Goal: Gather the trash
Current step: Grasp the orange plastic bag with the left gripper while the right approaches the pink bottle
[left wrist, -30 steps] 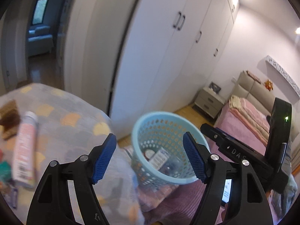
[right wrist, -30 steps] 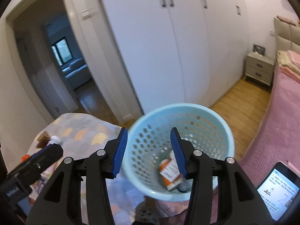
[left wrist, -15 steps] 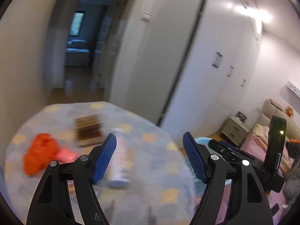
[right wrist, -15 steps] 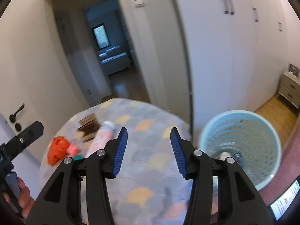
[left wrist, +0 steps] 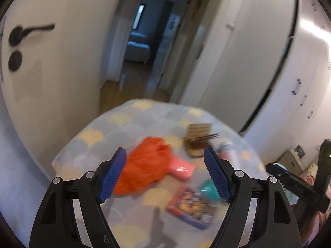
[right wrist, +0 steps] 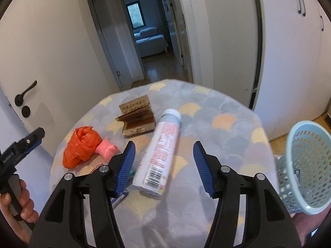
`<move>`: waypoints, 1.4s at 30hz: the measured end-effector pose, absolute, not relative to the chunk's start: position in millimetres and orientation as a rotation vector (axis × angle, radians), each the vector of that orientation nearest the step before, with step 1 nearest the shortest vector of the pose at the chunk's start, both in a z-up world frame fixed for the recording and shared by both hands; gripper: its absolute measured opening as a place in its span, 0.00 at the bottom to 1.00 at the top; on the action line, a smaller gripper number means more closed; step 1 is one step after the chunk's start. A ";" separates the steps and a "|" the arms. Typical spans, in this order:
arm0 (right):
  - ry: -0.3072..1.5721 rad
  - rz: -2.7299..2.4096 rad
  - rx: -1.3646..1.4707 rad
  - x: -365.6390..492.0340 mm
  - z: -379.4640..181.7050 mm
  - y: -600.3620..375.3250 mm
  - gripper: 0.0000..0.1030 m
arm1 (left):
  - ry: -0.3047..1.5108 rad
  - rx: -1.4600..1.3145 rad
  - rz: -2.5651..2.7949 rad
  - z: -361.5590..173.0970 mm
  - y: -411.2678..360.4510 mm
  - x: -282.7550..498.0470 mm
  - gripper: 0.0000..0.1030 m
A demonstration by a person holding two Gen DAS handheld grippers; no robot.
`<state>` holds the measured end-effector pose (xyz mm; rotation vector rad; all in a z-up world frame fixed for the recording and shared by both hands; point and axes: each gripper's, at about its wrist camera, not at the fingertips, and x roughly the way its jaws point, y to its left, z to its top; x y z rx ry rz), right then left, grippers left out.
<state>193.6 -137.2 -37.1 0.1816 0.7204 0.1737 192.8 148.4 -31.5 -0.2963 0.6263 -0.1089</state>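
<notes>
Trash lies on a round table with a scale-patterned cloth. A crumpled orange bag and a pink wad lie at the left. A brown cardboard booklet lies behind them. A white and pink tube lies in the middle. My right gripper is open and empty above the tube's near end. My left gripper is open and empty above the orange bag, the pink wad, a colourful packet and a teal piece. The light blue perforated basket stands at the right.
A white door with a black handle is at the left. An open doorway lies behind the table. White wardrobes stand at the right. The left gripper's body shows in a hand at the right wrist view's left edge.
Both grippers have swung left, away from the blue basket and over the table. The basket has moved to the right edge of the right wrist view and out of the left wrist view.
</notes>
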 end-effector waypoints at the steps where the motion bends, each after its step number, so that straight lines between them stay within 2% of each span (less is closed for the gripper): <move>1: 0.731 0.173 0.185 197.4 -40.4 -134.6 0.55 | 0.643 -0.307 -0.102 -38.6 155.4 198.3 0.73; 9: 0.827 0.180 0.246 230.3 -77.0 -124.7 0.62 | 0.752 -0.309 -0.109 -78.8 162.0 232.6 0.80; 14: 0.862 0.186 0.264 239.9 -90.4 -120.5 0.65 | 0.809 -0.280 -0.097 -99.1 153.8 247.0 0.80; 21: 0.897 0.174 0.265 250.2 -102.0 -115.8 0.66 | 0.826 -0.287 -0.088 -109.3 150.3 255.1 0.78; 24: 0.911 0.173 0.262 253.7 -105.6 -114.2 0.66 | 0.845 -0.295 -0.096 -112.5 149.6 257.4 0.69; 26: 0.918 0.176 0.255 255.0 -107.6 -113.1 0.66 | 0.854 -0.309 -0.103 -113.6 149.4 258.6 0.59; 30: 0.932 0.190 0.252 255.6 -109.8 -112.0 0.64 | 0.840 -0.293 -0.098 -110.1 145.3 254.9 0.49; 31: 0.936 0.196 0.250 255.8 -110.2 -111.2 0.63 | 0.834 -0.281 -0.090 -108.3 143.3 253.2 0.46; 32: 0.937 0.199 0.247 255.4 -110.5 -110.4 0.54 | 0.826 -0.272 -0.083 -106.0 141.8 250.4 0.43; 42: 0.914 0.203 0.225 239.8 -104.5 -118.7 0.47 | 0.761 -0.344 -0.121 -75.7 144.7 227.1 0.40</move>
